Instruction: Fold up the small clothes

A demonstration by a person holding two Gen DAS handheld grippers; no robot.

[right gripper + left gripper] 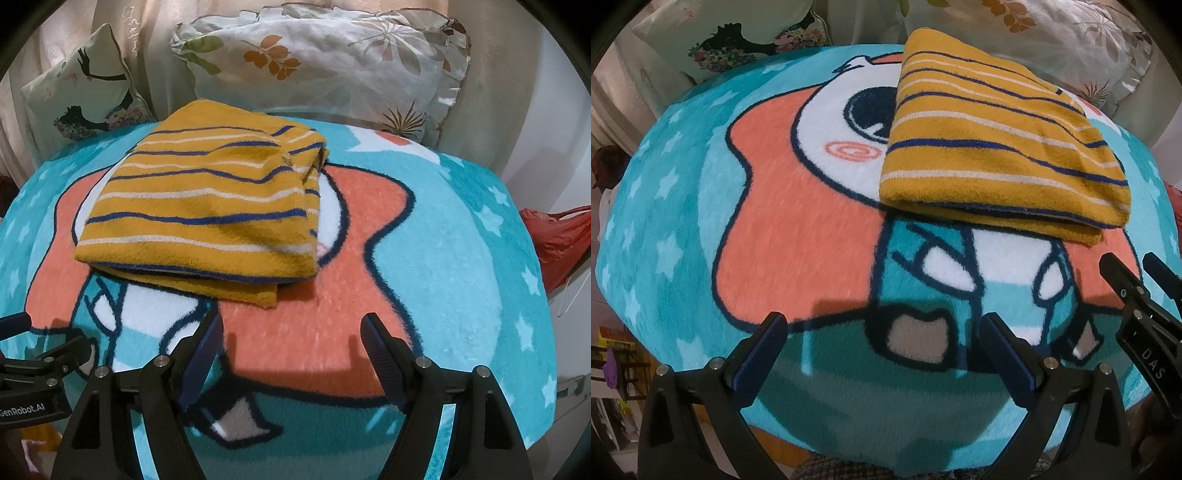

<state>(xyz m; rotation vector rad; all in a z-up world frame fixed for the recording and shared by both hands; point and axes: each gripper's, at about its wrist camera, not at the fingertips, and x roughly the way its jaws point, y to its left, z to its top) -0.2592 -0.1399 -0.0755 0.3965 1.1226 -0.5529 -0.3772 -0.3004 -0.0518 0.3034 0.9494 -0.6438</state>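
A small mustard-yellow garment with blue and white stripes [1001, 147] [207, 210] lies folded into a thick rectangle on a plush turquoise cartoon blanket [683, 206] [461, 258]. My left gripper [882, 336] hovers open over the blanket, short of the garment's near folded edge, with nothing between its fingers. My right gripper [295, 336] is also open and empty, just in front of the garment's near right corner. In the left wrist view the right gripper [1130, 266] shows at the right edge. The left gripper [55, 332] appears at the lower left of the right wrist view.
Two floral pillows [325, 62] [85, 88] lean against a curtain behind the blanket. A red plastic bag [557, 240] lies off the blanket's right side. Furniture and clutter [617, 362] sit below the blanket's left edge.
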